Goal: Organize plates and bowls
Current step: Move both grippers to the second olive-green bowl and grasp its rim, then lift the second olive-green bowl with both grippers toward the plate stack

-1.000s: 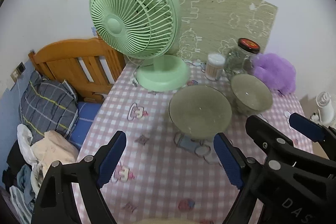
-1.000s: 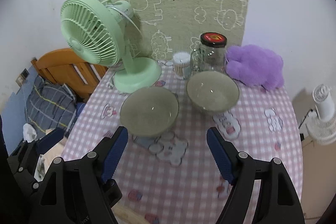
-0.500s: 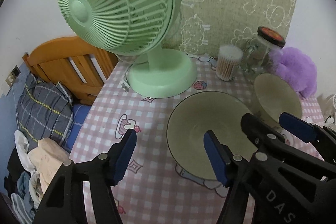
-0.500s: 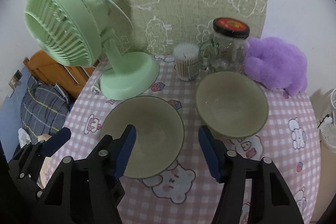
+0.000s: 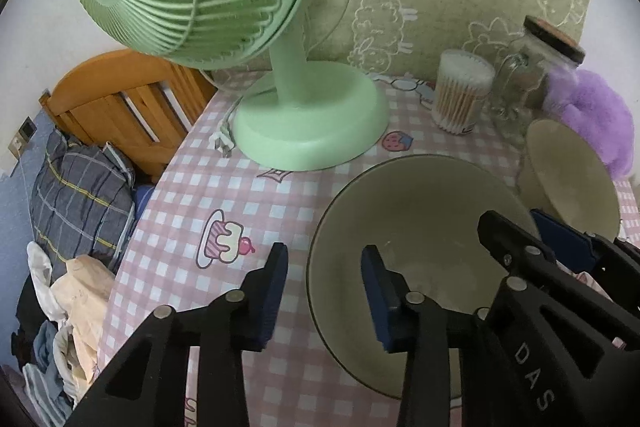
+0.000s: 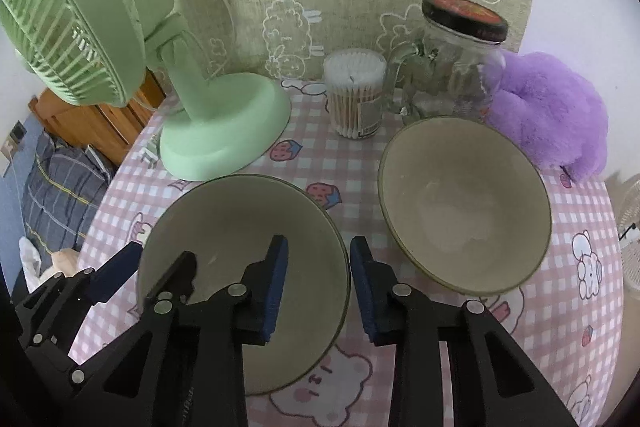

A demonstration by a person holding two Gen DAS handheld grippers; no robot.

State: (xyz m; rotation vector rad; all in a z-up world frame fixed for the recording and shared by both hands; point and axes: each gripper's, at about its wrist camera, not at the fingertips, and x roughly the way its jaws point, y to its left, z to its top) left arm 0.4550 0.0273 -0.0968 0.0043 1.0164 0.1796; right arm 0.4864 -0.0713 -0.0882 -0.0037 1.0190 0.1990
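Observation:
Two empty olive-grey bowls stand on the pink checked tablecloth. The near bowl is between both grippers. My left gripper is open and straddles its left rim, one finger inside, one outside. My right gripper is open and straddles its right rim the same way. The left gripper also shows at the lower left of the right wrist view. The second bowl stands to the right, untouched.
A green desk fan stands behind the near bowl. A cotton-swab tub, a glass jar with black lid and a purple plush line the back. A wooden bed frame lies beyond the table's left edge.
Both grippers have moved forward and down to the near bowl and have narrowed. Their fingers now straddle its left and right rims.

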